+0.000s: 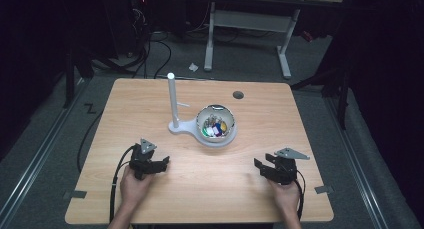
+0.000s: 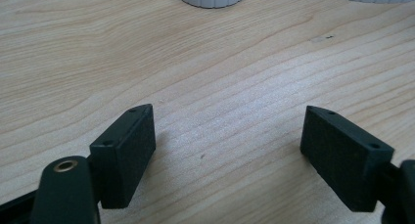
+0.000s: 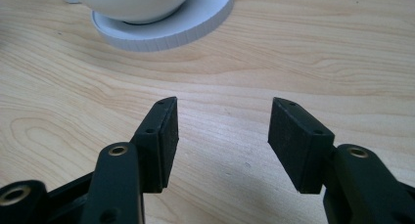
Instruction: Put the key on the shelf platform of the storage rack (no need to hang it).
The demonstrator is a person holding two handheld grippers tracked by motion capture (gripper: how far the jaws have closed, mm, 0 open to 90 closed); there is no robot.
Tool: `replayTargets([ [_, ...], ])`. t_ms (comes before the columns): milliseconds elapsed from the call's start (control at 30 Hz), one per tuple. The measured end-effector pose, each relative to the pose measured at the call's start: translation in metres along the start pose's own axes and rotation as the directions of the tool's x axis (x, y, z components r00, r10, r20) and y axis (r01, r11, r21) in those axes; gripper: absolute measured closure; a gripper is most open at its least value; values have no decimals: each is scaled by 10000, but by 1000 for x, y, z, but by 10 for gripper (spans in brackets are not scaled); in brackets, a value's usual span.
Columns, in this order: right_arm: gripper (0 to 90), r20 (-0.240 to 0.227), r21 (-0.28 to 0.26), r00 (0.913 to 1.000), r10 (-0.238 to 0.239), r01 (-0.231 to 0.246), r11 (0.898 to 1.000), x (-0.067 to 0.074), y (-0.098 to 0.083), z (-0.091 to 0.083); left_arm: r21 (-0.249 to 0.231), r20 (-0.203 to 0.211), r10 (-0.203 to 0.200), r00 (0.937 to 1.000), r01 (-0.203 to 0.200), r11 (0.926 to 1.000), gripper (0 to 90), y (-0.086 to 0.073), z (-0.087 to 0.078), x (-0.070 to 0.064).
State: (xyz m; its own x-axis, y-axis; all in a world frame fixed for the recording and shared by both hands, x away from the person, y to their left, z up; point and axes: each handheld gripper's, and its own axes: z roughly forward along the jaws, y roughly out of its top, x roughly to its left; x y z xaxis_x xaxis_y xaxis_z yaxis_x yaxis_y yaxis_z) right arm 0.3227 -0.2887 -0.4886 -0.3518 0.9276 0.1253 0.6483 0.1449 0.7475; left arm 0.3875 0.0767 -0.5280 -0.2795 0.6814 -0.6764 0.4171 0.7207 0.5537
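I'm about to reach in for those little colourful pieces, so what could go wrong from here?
The bowl sits on a white stand's base beside a tall thin post; the left claw might knock that post while reaching in. The small pieces lie heaped together, so either open claw, left or right, may pinch several or nudge the bowl off its base.

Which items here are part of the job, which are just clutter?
In play:
- white bowl of small coloured pieces
- white stand with upright post
- left gripper, right gripper, both open and empty

Lying about:
- white-legged desk behind
- floor cables
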Motion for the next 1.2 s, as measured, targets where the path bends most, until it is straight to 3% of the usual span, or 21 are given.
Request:
replayTargets([
  [567, 453, 608, 397, 9981, -29, 5, 9992, -6, -14, 13, 0, -9, -13, 10000, 13, 10000, 211, 0, 0, 0],
  [733, 445, 927, 604, 9954, -244, 189, 9980, -6, -21, 18, -5, -11, -10, 10000, 10, 10000, 211, 0, 0, 0],
  [867, 438, 1259, 761, 9892, -756, 664, 9949, -1, -20, 21, -7, -7, 3, 10000, -3, 10000, 211, 0, 0, 0],
  [1200, 421, 1278, 779, 9896, -666, 570, 9953, -1, -20, 21, -7, -8, -8, 10000, 8, 10000, 211, 0, 0, 0],
])
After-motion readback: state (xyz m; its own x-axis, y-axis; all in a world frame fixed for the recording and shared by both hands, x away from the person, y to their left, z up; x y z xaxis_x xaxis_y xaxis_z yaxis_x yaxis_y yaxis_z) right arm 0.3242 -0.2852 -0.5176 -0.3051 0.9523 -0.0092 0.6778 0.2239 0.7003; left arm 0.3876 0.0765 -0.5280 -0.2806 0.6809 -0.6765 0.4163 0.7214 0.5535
